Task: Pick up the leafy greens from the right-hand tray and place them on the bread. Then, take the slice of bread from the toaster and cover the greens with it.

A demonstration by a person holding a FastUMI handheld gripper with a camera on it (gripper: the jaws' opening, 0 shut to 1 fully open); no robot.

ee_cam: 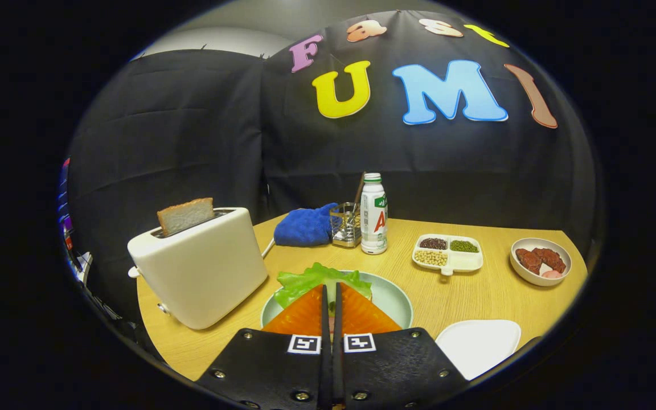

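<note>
Now your gripper's (331,296) fingers press together over ruffled green lettuce (312,279) on the pale round plate (397,299); toast slice (185,215) waits in the white toaster (203,273).

Wooden table (476,296) carries toaster (200,273), plate (390,299), bottle (373,215).

Tool (331,296) fingers closed together over leafy greens (312,279) on plate (390,299).

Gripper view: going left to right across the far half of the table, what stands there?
Toaster with a bread slice in its slot → blue cloth → wire holder → bottle → divided dish → bowl. The gripper is shut.
</note>
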